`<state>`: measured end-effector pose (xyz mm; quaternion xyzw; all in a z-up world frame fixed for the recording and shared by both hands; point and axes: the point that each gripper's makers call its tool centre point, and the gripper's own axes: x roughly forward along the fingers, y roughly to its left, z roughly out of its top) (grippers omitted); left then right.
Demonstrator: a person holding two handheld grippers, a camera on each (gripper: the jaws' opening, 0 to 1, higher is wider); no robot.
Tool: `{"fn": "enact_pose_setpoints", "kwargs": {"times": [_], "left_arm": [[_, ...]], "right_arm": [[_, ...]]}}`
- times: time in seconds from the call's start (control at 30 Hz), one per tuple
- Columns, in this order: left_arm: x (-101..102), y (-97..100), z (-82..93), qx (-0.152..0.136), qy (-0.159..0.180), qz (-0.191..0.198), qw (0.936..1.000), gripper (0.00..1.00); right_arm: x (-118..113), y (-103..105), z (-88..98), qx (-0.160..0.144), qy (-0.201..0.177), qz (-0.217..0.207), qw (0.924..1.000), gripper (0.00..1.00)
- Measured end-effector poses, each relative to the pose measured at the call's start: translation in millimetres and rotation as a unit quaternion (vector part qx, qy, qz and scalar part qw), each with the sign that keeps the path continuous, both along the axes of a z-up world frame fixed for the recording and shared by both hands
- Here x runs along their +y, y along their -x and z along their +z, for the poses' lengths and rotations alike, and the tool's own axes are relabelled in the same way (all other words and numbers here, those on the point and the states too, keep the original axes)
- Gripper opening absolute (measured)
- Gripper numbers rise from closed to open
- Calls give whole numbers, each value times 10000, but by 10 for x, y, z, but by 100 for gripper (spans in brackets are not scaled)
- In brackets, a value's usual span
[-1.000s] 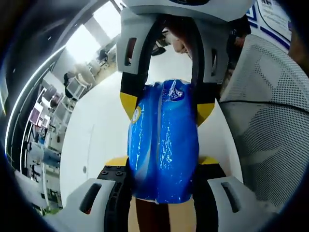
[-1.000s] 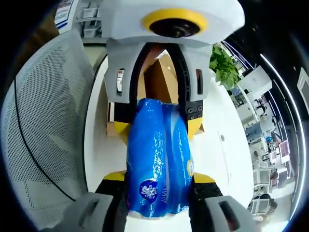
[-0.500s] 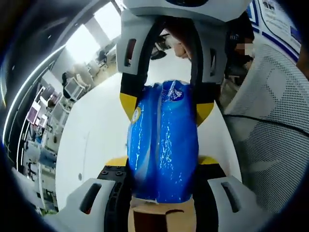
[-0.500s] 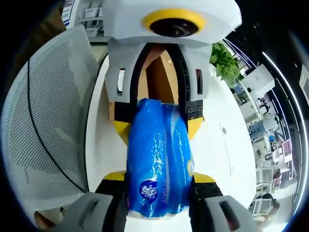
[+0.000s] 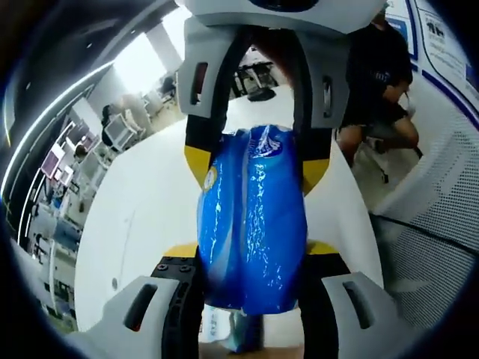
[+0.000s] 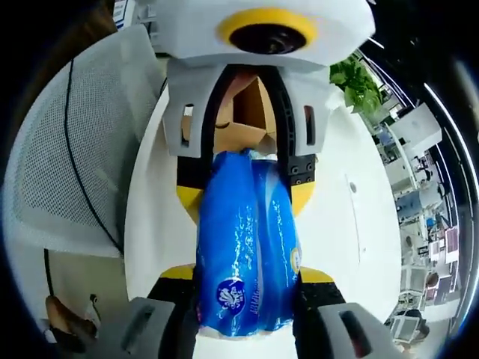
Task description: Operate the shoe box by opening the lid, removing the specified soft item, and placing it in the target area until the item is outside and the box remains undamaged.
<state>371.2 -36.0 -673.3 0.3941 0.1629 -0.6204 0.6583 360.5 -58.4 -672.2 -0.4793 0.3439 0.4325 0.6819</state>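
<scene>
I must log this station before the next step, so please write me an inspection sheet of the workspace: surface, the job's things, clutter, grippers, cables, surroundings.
Surface: white table, bare where visible.
Job's things: blue soft pack held off the table between both grippers; cardboard box open behind it.
Clutter: nothing seen.
Grippers: left gripper and right gripper each shut on one end of the pack.
Cables: nothing seen.
Surroundings: mesh chair, potted plant, seated person, office desks beyond.

A smooth white tabletop [image 6: 150, 224] carries an open brown cardboard shoe box [image 6: 247, 112] at its far end.
</scene>
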Motion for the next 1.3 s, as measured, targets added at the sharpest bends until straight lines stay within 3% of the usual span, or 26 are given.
{"fn": "enact_pose_setpoints", "kwargs": {"times": [0.5,1.3], "left_arm": [[-438,-142,-222,42,-34,-60,10000,49],[-654,-481,-656,13,-357,-28,9994,49]], "right_arm": [[-417,-130,-213,188,100,-34,9998,46],[-651,-484,-684,283,75,-78,9995,46]]}}
